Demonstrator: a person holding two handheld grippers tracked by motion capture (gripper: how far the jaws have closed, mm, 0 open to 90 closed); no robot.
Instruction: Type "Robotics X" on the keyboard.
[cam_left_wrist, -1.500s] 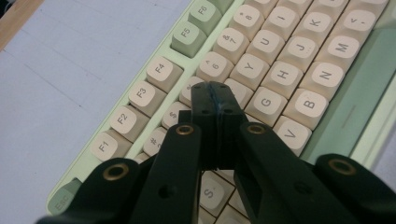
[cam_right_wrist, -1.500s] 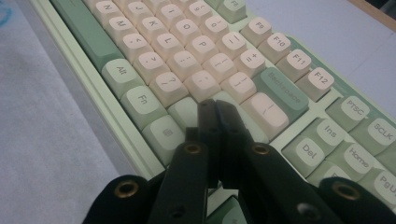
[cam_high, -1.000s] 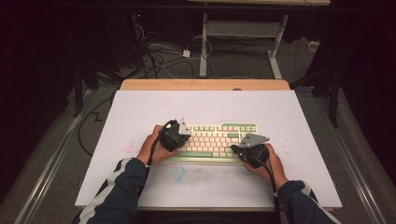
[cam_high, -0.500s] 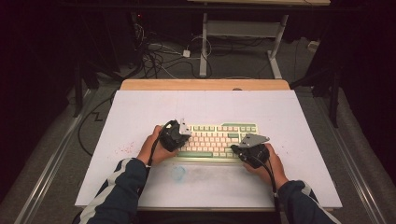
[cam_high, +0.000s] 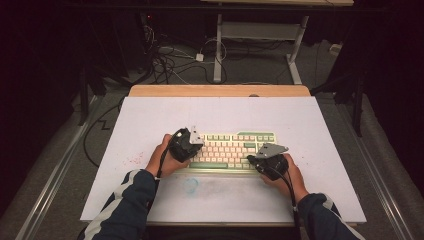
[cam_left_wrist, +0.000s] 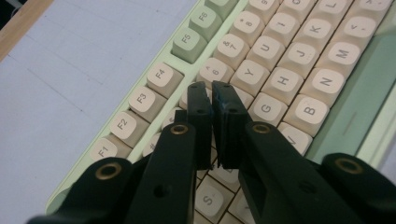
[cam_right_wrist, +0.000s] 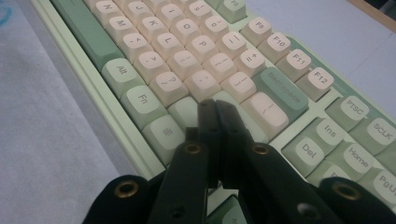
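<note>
Left tongs (cam_left_wrist: 212, 88) and right tongs (cam_right_wrist: 215, 108) are both closed on nothing, tips poised over the keyboard (cam_high: 235, 148), which lies directly beneath and between them on the table (cam_high: 150, 120).

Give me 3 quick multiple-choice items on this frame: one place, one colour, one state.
1. Where is the left gripper?
A. above the keyboard's left part
B. on the floor
C. at the table's far edge

2. What colour is the Backspace key?
A. red
B. green
C. black

3. How do the right gripper's jaws stand?
A. wide open
B. shut on a cable
C. shut, nothing between them

Answers: 1 A, its tips hang over the keys near G and 6. 2 B, it is darker green beside cream keys. 3 C, the jaws meet over the keys.
</note>
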